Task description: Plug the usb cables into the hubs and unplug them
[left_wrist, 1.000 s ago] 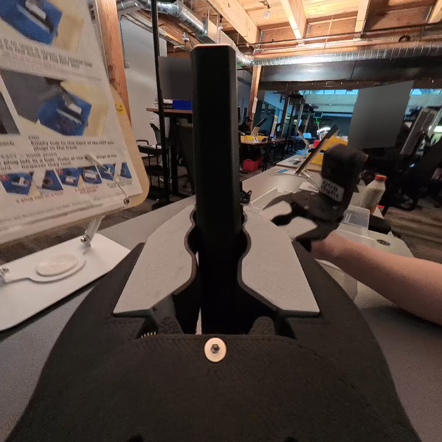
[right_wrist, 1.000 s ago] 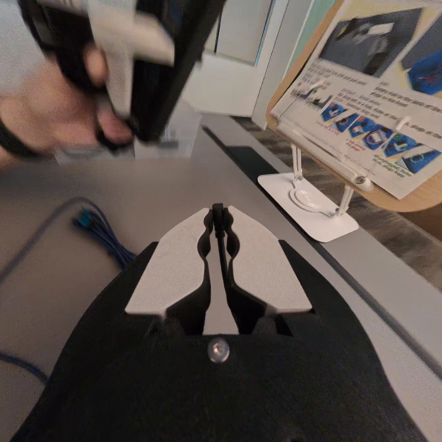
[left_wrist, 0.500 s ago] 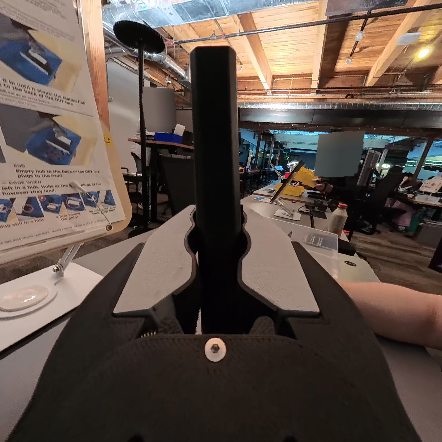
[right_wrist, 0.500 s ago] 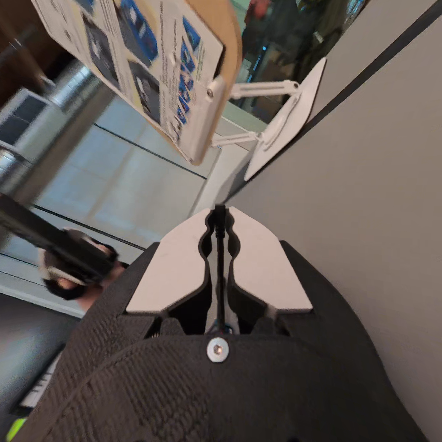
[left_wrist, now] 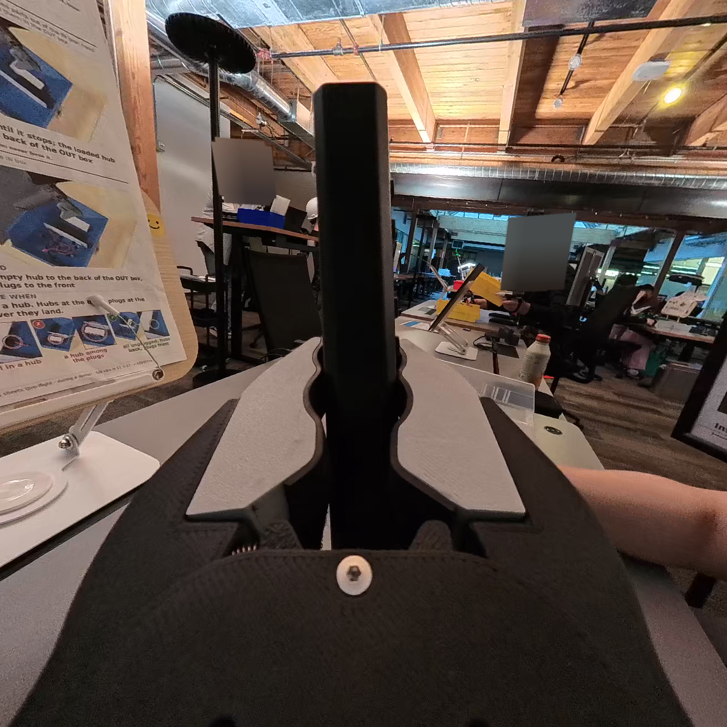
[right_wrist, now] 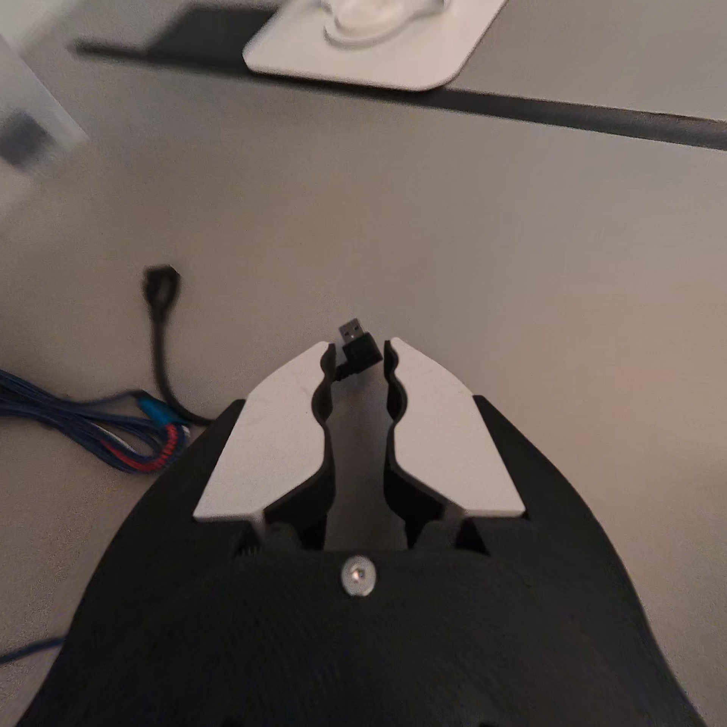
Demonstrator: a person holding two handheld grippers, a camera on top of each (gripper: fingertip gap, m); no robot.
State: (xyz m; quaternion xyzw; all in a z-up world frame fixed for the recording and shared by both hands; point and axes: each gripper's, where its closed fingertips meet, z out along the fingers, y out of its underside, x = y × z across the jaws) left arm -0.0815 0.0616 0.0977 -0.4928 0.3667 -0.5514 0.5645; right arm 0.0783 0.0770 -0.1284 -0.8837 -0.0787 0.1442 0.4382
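My left gripper [left_wrist: 356, 348] is shut on a long black usb hub [left_wrist: 350, 196], which it holds upright above the grey table [left_wrist: 189, 409]. In the right wrist view my right gripper [right_wrist: 358, 348] points down at the table with its jaws apart. A black right-angle usb plug [right_wrist: 356, 344] sits loose between the fingertips, its metal end pointing away from me. I cannot tell whether it rests on the table. A second black plug [right_wrist: 159, 287] on a cable lies to the left.
A bundle of blue cables [right_wrist: 78, 425] with red and teal ends lies at the left. An instruction board [left_wrist: 71, 236] stands on a white stand base [right_wrist: 354, 51] at the table's far edge. A person's forearm [left_wrist: 649, 519] rests at the right. The tips of one gripper are about 30 cm away from the tips of the other.
My right gripper has swung down from facing the board to facing the table and has opened, letting go of the black usb cable. The left gripper keeps the hub, nearly still.
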